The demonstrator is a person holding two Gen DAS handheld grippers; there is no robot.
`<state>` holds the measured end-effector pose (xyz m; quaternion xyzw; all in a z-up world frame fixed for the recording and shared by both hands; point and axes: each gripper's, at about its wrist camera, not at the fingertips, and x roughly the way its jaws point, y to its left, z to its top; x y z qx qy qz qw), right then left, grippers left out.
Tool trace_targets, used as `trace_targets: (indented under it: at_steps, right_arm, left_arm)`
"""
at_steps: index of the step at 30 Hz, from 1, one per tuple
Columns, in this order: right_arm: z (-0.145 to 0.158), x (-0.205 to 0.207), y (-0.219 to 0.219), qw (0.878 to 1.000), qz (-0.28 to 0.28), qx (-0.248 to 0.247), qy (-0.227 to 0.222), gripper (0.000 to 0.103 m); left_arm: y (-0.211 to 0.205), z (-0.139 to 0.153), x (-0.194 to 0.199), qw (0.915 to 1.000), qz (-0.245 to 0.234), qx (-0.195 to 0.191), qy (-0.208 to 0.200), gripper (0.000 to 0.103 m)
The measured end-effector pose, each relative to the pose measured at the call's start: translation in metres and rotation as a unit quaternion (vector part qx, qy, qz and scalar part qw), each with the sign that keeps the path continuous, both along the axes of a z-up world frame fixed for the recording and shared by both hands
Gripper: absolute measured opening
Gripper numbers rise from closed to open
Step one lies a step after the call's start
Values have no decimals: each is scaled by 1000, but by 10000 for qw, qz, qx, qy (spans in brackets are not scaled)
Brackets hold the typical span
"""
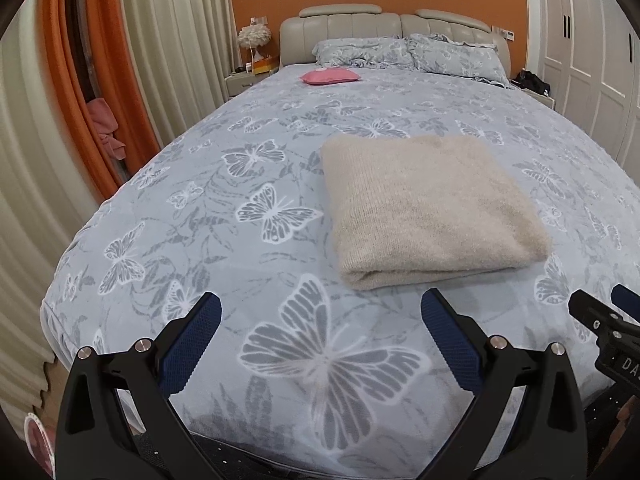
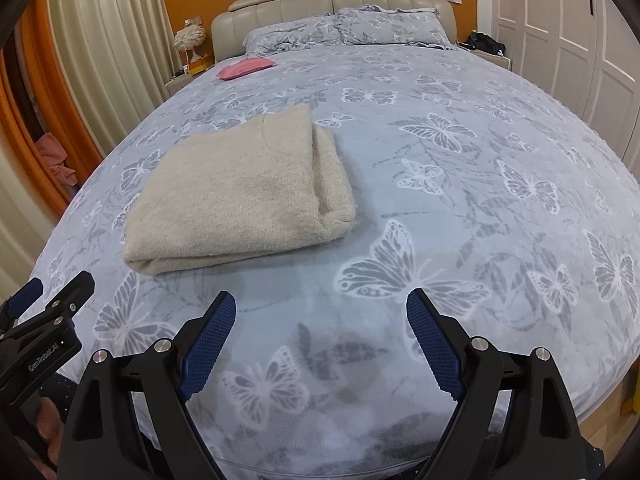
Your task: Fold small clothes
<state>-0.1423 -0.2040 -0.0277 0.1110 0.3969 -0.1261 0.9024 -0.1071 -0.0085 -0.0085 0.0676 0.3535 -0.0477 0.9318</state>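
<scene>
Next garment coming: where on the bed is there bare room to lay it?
Bare bedspread lies right of the folded beige sweater, and between it and the pink cushion. A narrow strip separates the sweater from both open tools, left tool and right tool.

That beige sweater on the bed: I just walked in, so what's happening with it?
The beige sweater lies folded into a neat rectangle on the butterfly bedspread. Nobody is touching it: the left tool and right tool both hover open above the near edge of the bed, holding nothing. The folding looks finished.
</scene>
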Motion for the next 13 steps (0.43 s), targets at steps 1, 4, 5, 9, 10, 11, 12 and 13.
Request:
trace_targets:
  at_steps: [1,4,5,9,10,11,12,13]
  right_arm:
    - [0,0,0,10000,-9,10,-9,85]
    - [1,-1,1,10000,-27,16,-32,85]
    - [1,-1,1,10000,-22,11,-32,85]
    - [1,-1,1,10000,-28,8,-31,85]
    - [1,-1,1,10000,-30,10,-33,85]
    - [1,-1,1,10000,-29,8,-38,85]
    - [1,-1,1,10000,-25,10,-38,85]
    - [1,-1,1,10000,-29,10,-42,85]
  left_arm:
    - [0,0,0,10000,-4,-15,9,98]
    - [0,0,-1,10000,9,-5,-9,98]
    - [0,0,-1,10000,0,5,-16,98]
    - [0,-3,0,9999,6,-19,133,98]
    - [1,-4,1,9998,10,-68,170,98]
    - [2,-4,2,9998,10,-103,192,98]
    - [2,-4,1,9997,19,-114,196,98]
    - [2,-4,1,9997,20,-119,201,98]
